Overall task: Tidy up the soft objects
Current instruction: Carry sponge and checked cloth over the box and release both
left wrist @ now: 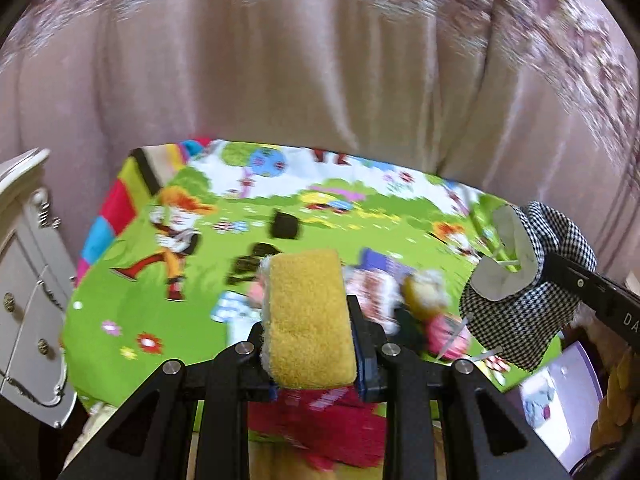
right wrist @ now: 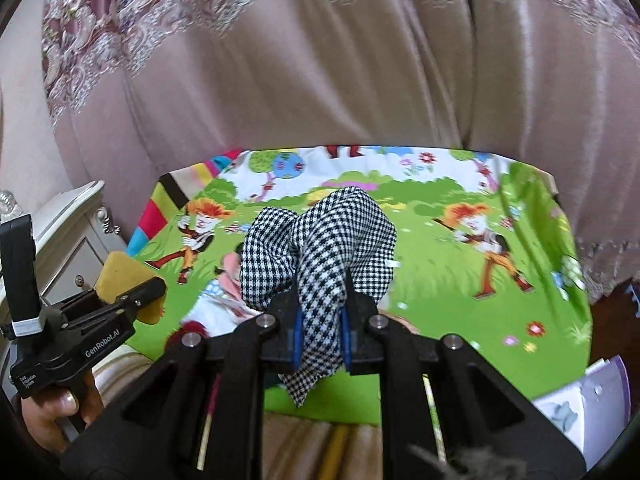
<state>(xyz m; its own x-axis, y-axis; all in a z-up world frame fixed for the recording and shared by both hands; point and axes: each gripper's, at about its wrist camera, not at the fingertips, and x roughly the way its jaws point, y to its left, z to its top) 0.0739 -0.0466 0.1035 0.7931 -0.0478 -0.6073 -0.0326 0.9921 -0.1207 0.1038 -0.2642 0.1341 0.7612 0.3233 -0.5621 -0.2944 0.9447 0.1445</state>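
The left tool (left wrist: 310, 322) is closed on a yellow sponge (left wrist: 306, 316). The sponge stands on edge between the two pads, its rough yellow face toward the camera and a white layer visible along its left side. In the right wrist view the same tool (right wrist: 136, 300) appears at the lower left, held by a hand (right wrist: 56, 416), with the sponge (right wrist: 120, 272) projecting past its fingers.

The right tool (right wrist: 322, 320) is closed on a black-and-white checked cloth (right wrist: 320, 248). The cloth is pinched between the blue pads; most of it bunches up above the fingers and a short tail hangs below them. In the left wrist view the cloth (left wrist: 532, 312) shows at the right edge, with a grey lining piece (left wrist: 506, 264) exposed.

Both items are held clear above the tabletop, which is covered by a green cartoon-print sheet (right wrist: 440, 280). More soft items lie on the sheet near the left tool, too blurred to identify. A pink curtain (left wrist: 300, 80) hangs behind. A white cabinet (left wrist: 28, 300) stands at the left.
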